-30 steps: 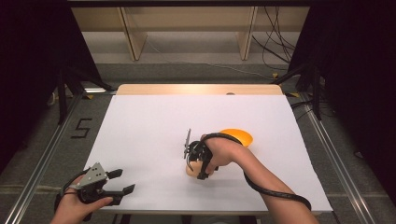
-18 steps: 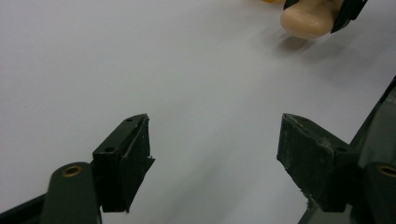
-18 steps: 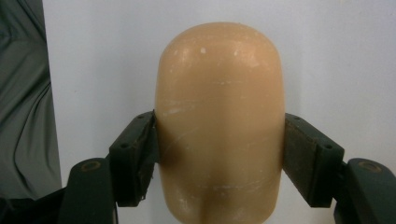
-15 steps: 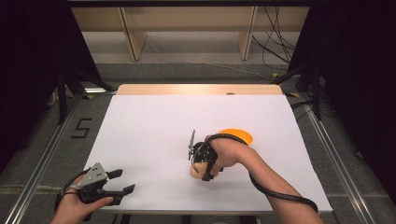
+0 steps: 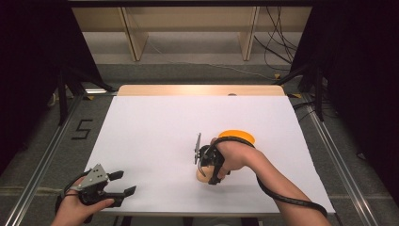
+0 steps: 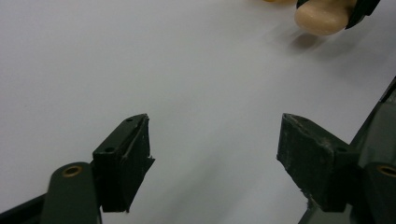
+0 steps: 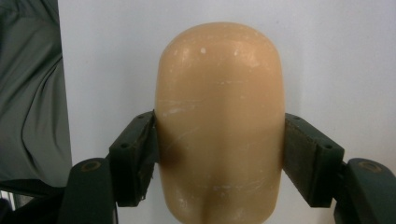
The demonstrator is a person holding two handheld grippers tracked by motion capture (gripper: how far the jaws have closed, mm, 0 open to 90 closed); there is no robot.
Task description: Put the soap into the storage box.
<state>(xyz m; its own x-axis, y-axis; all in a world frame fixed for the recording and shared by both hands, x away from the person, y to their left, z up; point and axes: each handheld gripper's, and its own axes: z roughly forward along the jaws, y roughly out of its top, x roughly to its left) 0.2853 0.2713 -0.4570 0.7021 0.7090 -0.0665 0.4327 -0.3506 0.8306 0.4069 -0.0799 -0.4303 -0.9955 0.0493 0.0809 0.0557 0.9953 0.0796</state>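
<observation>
A tan rounded object is being clamped between the right gripper fingers at lower centre of the white surface; the left gripper fingers are being held wide apart, gripping nothing.

A: List items outside the work.
B: White worktop, wooden strip along its far edge. Orange plate on the right half.
A: Surroundings?
B: Grey floor, a "5" marked left; cables far right.
</observation>
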